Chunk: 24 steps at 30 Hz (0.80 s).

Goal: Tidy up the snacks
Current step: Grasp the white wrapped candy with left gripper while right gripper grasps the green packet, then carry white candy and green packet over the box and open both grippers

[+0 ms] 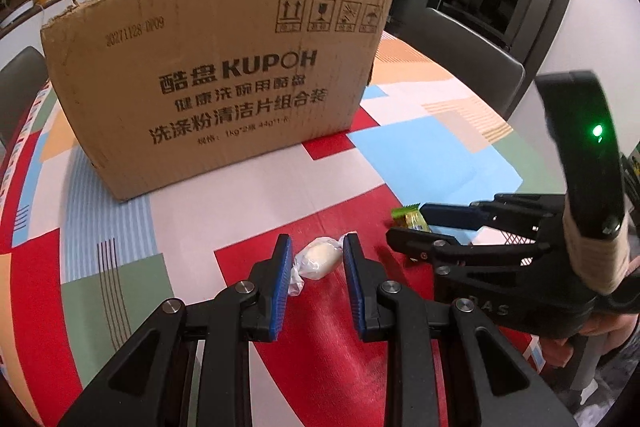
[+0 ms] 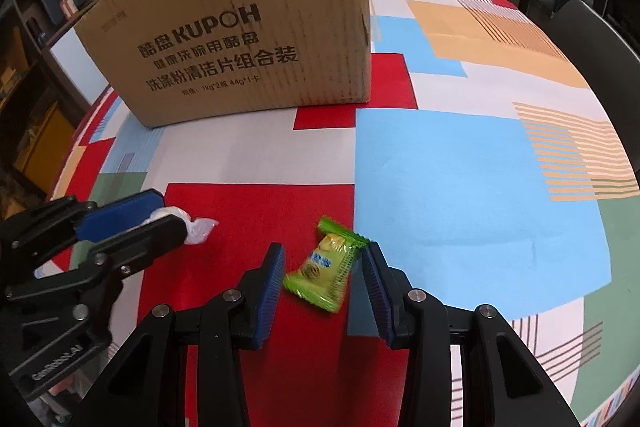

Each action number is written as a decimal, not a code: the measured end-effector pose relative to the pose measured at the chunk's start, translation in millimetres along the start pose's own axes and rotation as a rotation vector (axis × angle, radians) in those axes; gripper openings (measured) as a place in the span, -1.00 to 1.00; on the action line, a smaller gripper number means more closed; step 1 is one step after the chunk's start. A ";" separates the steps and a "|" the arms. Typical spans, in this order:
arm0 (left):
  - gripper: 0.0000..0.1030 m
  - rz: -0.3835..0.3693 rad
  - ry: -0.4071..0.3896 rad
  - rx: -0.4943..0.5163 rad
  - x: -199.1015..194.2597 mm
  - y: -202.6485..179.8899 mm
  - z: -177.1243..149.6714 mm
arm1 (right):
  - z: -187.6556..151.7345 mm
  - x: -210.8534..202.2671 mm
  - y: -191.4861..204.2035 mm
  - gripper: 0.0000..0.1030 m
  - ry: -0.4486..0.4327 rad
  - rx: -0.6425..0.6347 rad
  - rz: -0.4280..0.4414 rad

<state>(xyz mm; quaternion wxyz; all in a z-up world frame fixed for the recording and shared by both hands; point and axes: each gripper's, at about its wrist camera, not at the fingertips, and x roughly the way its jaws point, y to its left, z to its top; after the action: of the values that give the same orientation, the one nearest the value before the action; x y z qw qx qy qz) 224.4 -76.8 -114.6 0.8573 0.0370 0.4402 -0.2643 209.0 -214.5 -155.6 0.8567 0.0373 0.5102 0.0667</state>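
Left gripper (image 1: 316, 263) fingers spread around white candy (image 1: 318, 261), right gripper (image 2: 324, 269) spread around green snack (image 2: 324, 267), both near tabletop front edge; slippery wrappers may squirt out on closing

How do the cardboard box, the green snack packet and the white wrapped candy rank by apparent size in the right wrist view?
1. cardboard box, by far the largest, though farthest.
2. green snack packet.
3. white wrapped candy, which looks smallest, but the left gripper hides part of it, so this rank is unsure.
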 end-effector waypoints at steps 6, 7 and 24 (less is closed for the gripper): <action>-0.49 -0.005 -0.010 -0.015 -3.7 1.1 0.7 | 1.3 5.1 4.5 -0.53 0.001 -0.034 -0.036; -0.49 -0.006 -0.011 -0.017 -4.7 1.1 0.4 | 1.6 5.2 5.2 -0.54 -0.001 -0.039 -0.040; -0.49 0.003 -0.120 -0.038 -50.3 0.3 10.0 | 11.8 -40.0 19.3 -0.56 -0.114 -0.057 0.001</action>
<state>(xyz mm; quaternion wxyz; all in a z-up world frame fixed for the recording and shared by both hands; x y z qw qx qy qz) 208.1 -58.3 -69.6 0.8831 0.0053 0.3929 -0.2562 199.1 -201.5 -112.6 0.8850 0.0169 0.4586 0.0794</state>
